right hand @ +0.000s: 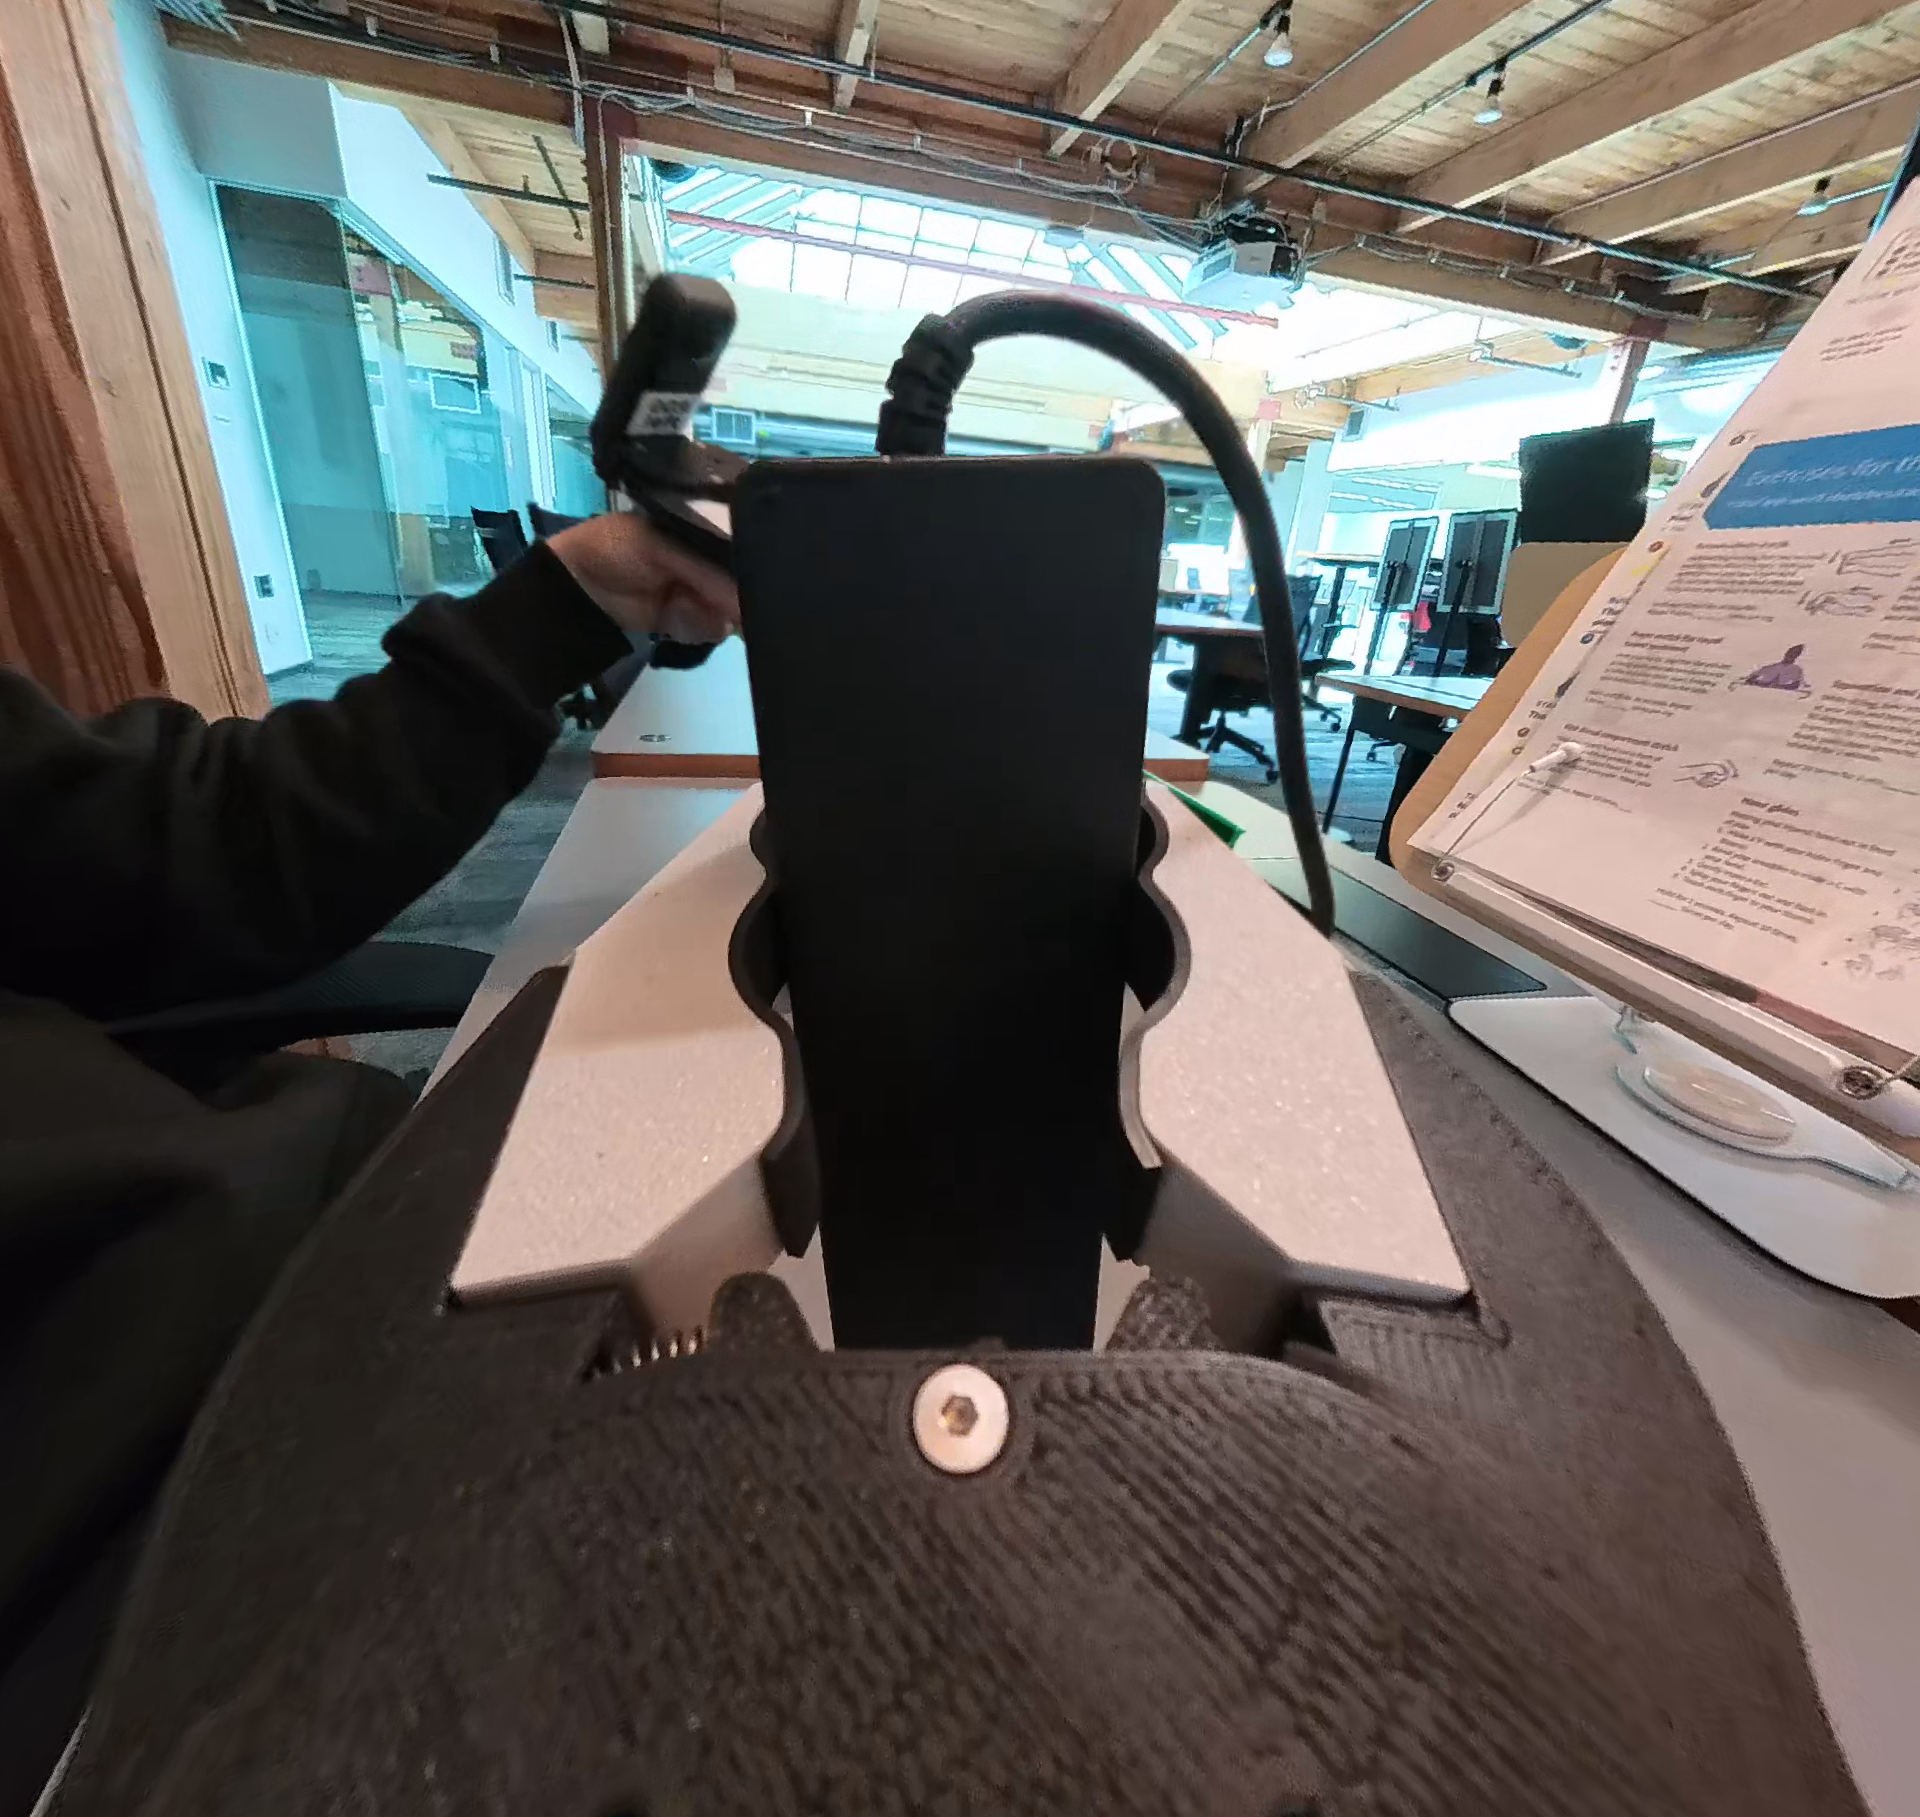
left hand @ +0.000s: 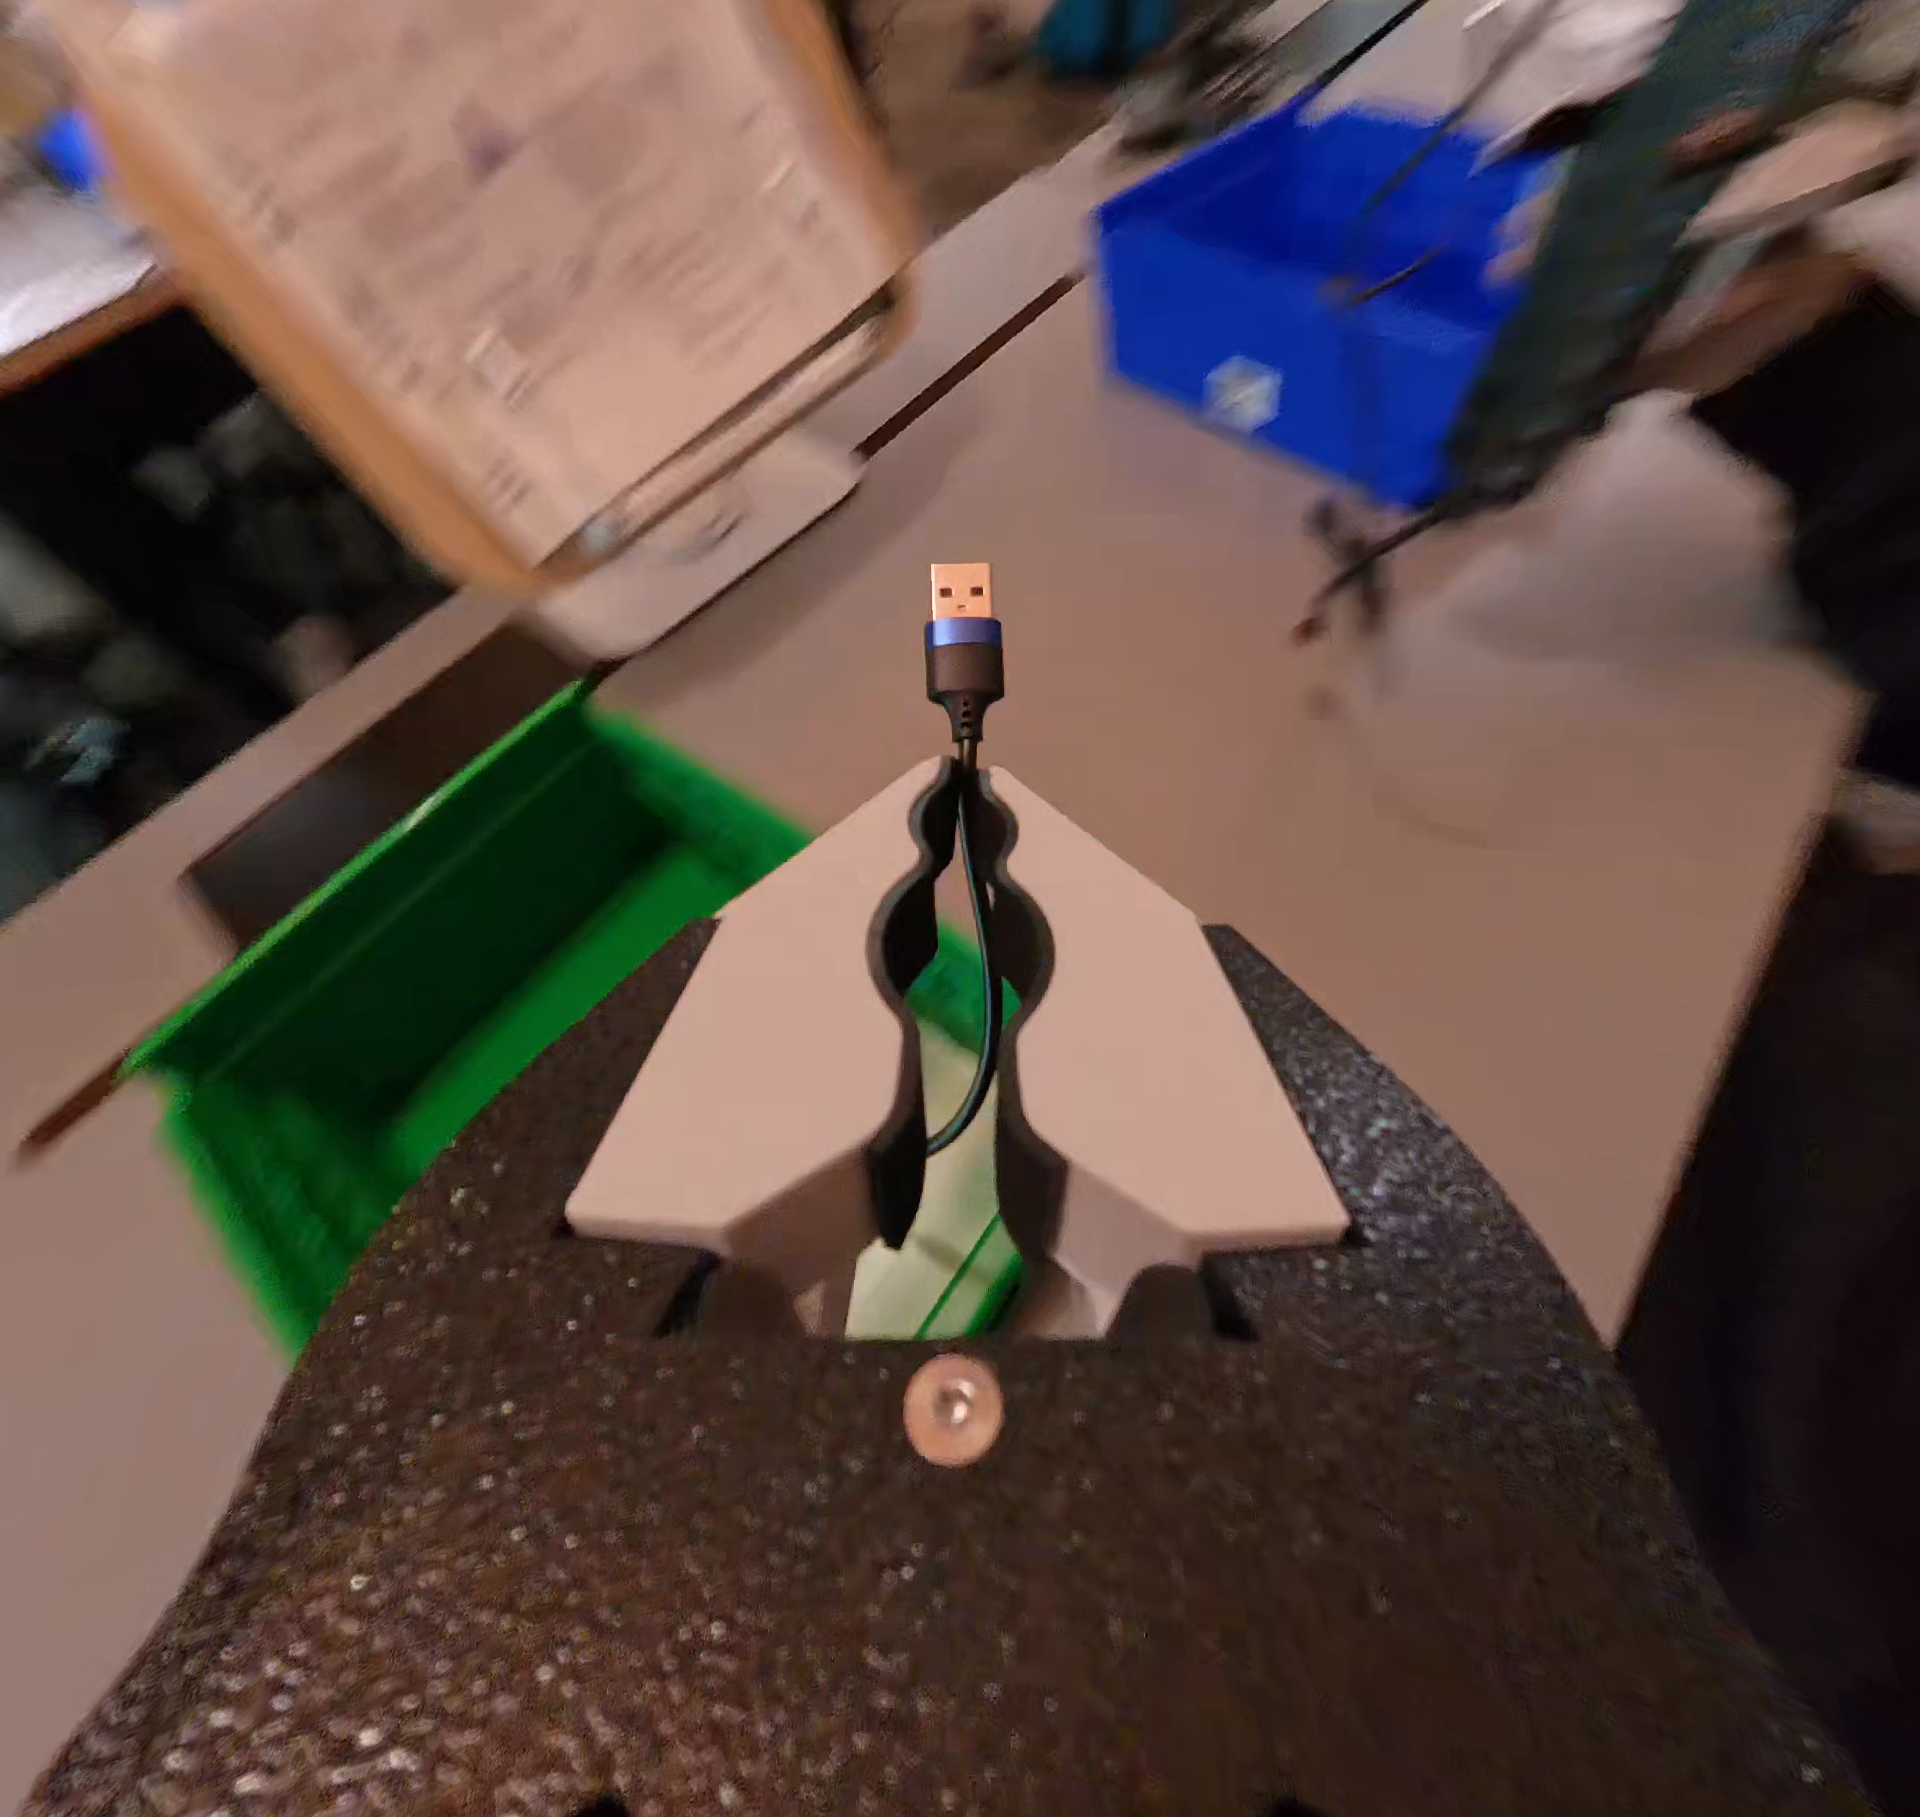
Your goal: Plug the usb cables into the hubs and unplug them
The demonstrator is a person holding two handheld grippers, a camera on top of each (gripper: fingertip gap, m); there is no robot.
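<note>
My left gripper (left hand: 964,770) is shut on a thin black USB cable (left hand: 977,946). Its plug (left hand: 961,629), with a metal end and a blue collar, sticks out just past the fingertips, held in the air above the grey table (left hand: 1195,728). My right gripper (right hand: 951,832) is shut on a flat black USB hub (right hand: 951,832), held upright. The hub's thick black cord (right hand: 1236,520) arcs from its top down to the right. The hub's ports are hidden. The other gripper (right hand: 665,417) shows behind the hub at the left, in a person's hand (right hand: 644,583).
A green bin (left hand: 416,946) sits on the table at the left and a blue bin (left hand: 1299,313) at the far right. A tilted document stand with a printed sheet (left hand: 499,209) stands at the back; it also fills the right of the right wrist view (right hand: 1714,728). A dark sleeve (right hand: 312,780) crosses the left.
</note>
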